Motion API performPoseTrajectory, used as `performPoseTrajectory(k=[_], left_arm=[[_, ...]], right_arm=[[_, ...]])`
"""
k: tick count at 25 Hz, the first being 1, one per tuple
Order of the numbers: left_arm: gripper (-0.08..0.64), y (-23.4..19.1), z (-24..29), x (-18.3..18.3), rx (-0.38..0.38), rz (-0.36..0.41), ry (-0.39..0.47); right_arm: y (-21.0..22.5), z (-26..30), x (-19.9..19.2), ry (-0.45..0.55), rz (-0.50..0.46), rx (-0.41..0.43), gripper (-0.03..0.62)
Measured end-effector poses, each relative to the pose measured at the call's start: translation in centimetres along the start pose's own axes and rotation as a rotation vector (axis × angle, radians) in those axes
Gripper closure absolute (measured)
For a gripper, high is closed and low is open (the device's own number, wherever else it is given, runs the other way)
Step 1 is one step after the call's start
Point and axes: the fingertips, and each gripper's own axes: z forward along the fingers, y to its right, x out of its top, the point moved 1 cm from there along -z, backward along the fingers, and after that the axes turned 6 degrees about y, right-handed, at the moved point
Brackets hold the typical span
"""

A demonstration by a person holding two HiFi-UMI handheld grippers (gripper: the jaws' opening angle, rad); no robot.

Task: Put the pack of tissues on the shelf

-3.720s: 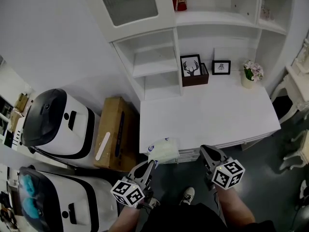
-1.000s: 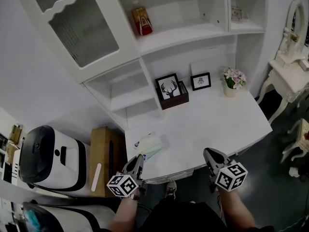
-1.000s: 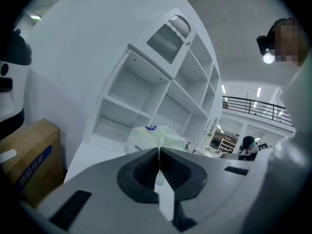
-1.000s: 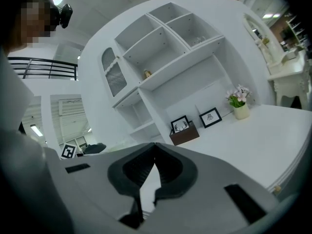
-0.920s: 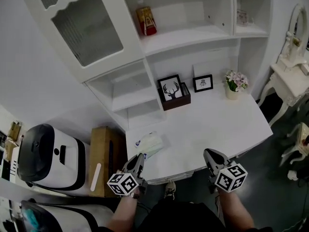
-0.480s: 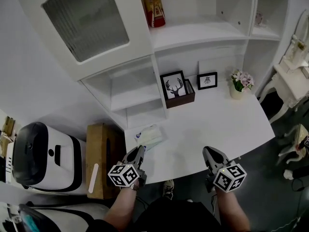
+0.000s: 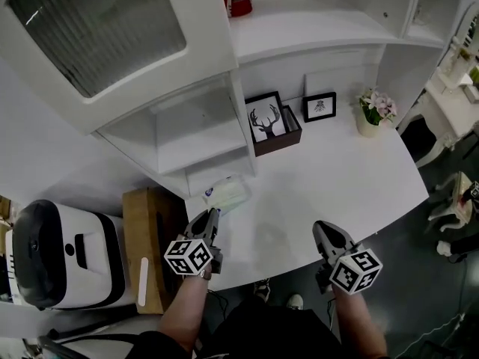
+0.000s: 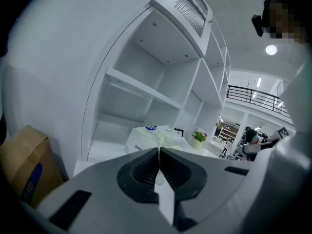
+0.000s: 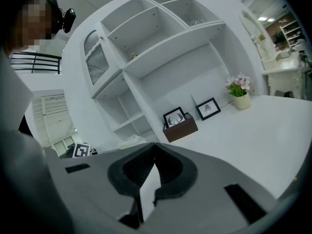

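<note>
A white shelf unit (image 7: 314,28) rises along the far edge of a white desk (image 7: 352,178). The pack of tissues (image 7: 224,195) is at the desk's far left, just before the lowest shelf compartment, its wrapper pinched in the left gripper (image 7: 211,214). The right gripper (image 7: 320,227), near right, has its 2 jaws pressed together on nothing.

Pack of tissues (image 7: 224,195): I have it off the desk's (image 7: 352,174) front edge, now just before the lowest shelf (image 7: 217,172).
Left gripper (image 7: 210,215): advanced over the desk, grip unchanged.
Right gripper (image 7: 320,227): forward too, now over the front edge.
</note>
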Motion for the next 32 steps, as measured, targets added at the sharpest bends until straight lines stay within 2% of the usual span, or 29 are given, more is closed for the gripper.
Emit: performPoseTrajectory(k=[12,32], left_arm=[[0.555,-3.6,7.1,-0.7,-0.012,0.011,-0.063],[0.555,-7.6,15.6,-1.5,0.040,0.059,-0.128]], right_arm=[[2.4,2.1,-0.9,-0.007,0.029,-0.089,0.588],[5.6,1.2,-1.8,-0.035,0.071,-0.194,0.588]])
